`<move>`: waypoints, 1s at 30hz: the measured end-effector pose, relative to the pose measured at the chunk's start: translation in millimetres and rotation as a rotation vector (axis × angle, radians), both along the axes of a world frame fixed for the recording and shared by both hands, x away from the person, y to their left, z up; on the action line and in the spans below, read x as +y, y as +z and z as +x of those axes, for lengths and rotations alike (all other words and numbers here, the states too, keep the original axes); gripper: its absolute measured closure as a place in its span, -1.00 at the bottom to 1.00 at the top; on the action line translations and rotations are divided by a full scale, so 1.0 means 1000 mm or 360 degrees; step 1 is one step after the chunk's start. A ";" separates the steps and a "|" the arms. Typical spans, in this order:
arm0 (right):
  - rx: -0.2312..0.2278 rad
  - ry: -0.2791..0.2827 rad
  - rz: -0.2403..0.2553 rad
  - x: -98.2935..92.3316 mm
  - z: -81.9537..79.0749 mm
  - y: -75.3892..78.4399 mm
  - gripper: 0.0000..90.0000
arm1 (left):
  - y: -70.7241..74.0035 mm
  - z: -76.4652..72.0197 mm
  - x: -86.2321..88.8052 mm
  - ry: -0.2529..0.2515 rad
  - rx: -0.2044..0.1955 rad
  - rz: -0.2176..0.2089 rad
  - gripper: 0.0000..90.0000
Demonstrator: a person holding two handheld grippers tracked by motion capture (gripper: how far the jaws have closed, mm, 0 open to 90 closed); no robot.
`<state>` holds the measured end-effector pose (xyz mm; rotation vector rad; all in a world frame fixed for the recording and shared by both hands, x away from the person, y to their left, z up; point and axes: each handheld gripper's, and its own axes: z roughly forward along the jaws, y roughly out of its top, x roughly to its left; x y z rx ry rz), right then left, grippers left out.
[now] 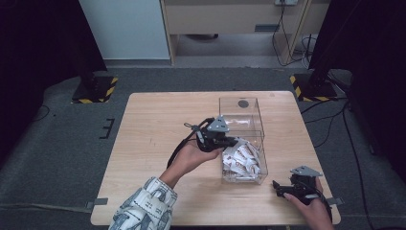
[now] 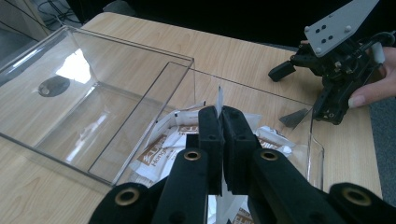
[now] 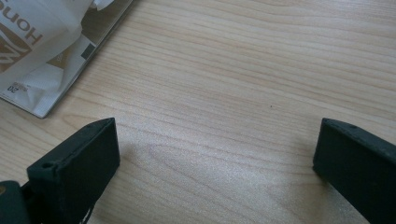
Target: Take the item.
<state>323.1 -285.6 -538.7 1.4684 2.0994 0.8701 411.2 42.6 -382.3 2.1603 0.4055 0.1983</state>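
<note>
Left tool [image 2: 219, 122] pinching packet [image 2: 219, 100] | clear box [image 1: 258, 167] wall beside | right tool [image 3: 215, 158] gaping, empty

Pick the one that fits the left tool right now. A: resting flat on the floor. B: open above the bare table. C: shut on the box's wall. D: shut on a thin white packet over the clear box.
D: in the left gripper view the left tool has its jaws pressed together on a thin white packet, above the clear box of packets.
</note>
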 end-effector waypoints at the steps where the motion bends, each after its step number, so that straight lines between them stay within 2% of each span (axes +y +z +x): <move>1: 0.0000 0.0000 0.0000 0.000 0.000 0.000 -0.98 | 0.000 0.000 0.000 0.0000 0.0000 0.0000 0.93; 18: 0.0000 0.0000 0.0000 0.000 0.000 0.000 -0.98 | 0.006 0.003 0.023 0.0060 -0.0019 -0.0023 0.93; 30: 0.0000 0.0001 0.0000 0.000 0.000 0.000 -0.98 | 0.002 0.009 0.041 0.0114 -0.0030 -0.0040 0.93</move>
